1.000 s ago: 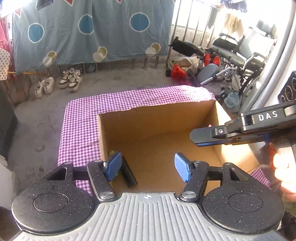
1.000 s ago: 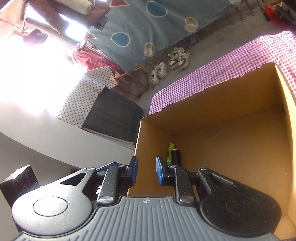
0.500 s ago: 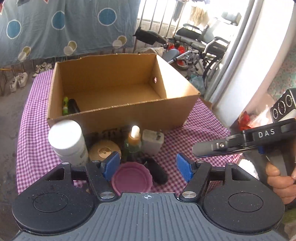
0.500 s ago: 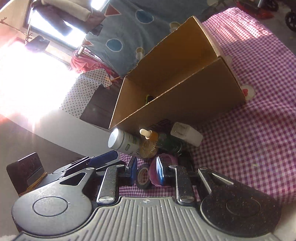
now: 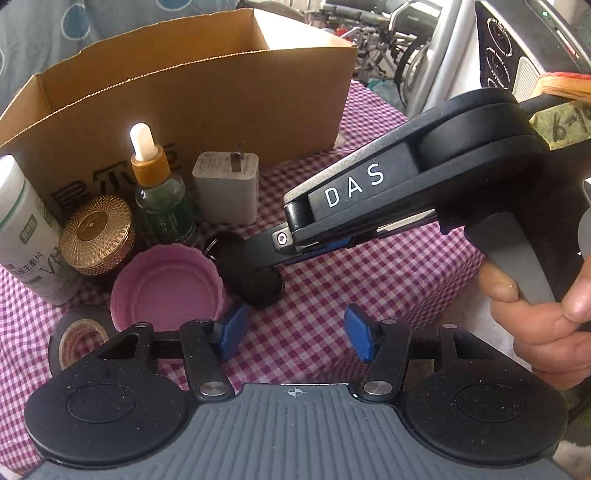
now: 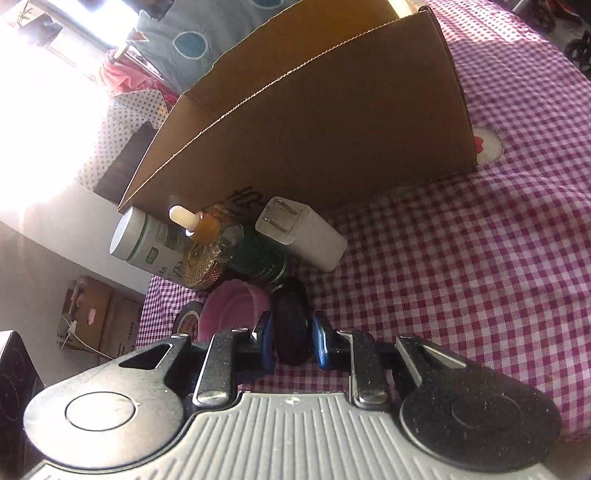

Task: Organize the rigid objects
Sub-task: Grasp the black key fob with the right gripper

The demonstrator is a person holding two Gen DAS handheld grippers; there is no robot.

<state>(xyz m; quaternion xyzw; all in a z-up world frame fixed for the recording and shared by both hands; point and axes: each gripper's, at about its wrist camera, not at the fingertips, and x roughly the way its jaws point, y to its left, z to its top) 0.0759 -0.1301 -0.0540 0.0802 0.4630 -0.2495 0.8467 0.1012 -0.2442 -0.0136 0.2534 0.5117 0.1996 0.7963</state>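
A black oblong object (image 6: 291, 325) lies on the checked cloth in front of an open cardboard box (image 6: 317, 122). My right gripper (image 6: 293, 345) has its blue pads on either side of it, open. In the left wrist view the right gripper (image 5: 291, 236) reaches over the black object (image 5: 251, 273). My left gripper (image 5: 291, 334) is open and empty, low over the cloth. Beside the black object are a pink lid (image 5: 168, 286), a green dropper bottle (image 5: 162, 199), a gold jar (image 5: 98, 236), a white charger (image 5: 227, 192), a white bottle (image 5: 26, 236) and a tape roll (image 5: 75, 338).
The box (image 5: 192, 85) stands behind the row of items on a purple checked tablecloth (image 6: 461, 258). A wheelchair and railing (image 5: 388, 33) are beyond the table at the right. A hand (image 5: 546, 306) holds the right gripper's handle.
Both grippers have pulled back out of the box and come down to the items in front of it. The right gripper's jaws have widened and now straddle the black object.
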